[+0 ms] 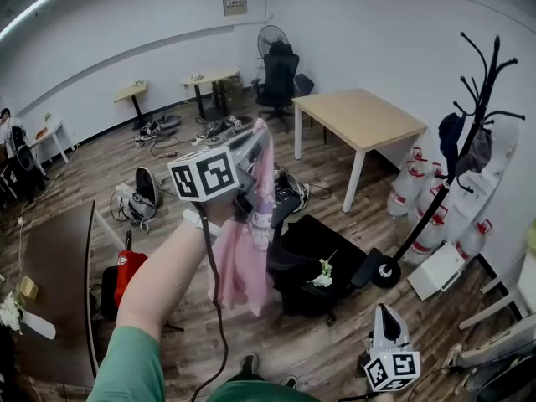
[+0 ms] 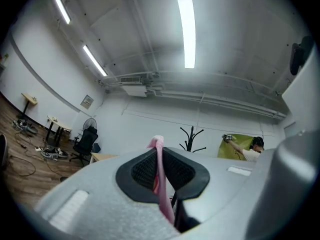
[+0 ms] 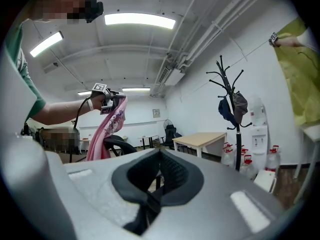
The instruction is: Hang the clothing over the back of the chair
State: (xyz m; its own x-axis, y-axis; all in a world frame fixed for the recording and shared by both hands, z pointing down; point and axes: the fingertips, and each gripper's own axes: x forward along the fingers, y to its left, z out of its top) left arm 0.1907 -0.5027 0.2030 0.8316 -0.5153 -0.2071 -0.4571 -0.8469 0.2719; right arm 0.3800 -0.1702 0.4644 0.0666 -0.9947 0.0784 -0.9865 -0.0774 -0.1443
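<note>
A pink garment hangs from my left gripper, which is held up at mid-frame in the head view and is shut on the cloth's top edge. In the left gripper view a thin pink fold stands pinched between the closed pads. Just below and right of the dangling cloth is a black office chair, and the garment's hem is near its back. In the right gripper view the garment hangs over the chair's dark curved back. My right gripper is low at the right, shut and empty.
A light wooden table stands behind the chair. A black coat rack with hanging items is at the right, with water jugs by the wall. A dark table and a red object are at the left. Cables and shoes litter the floor.
</note>
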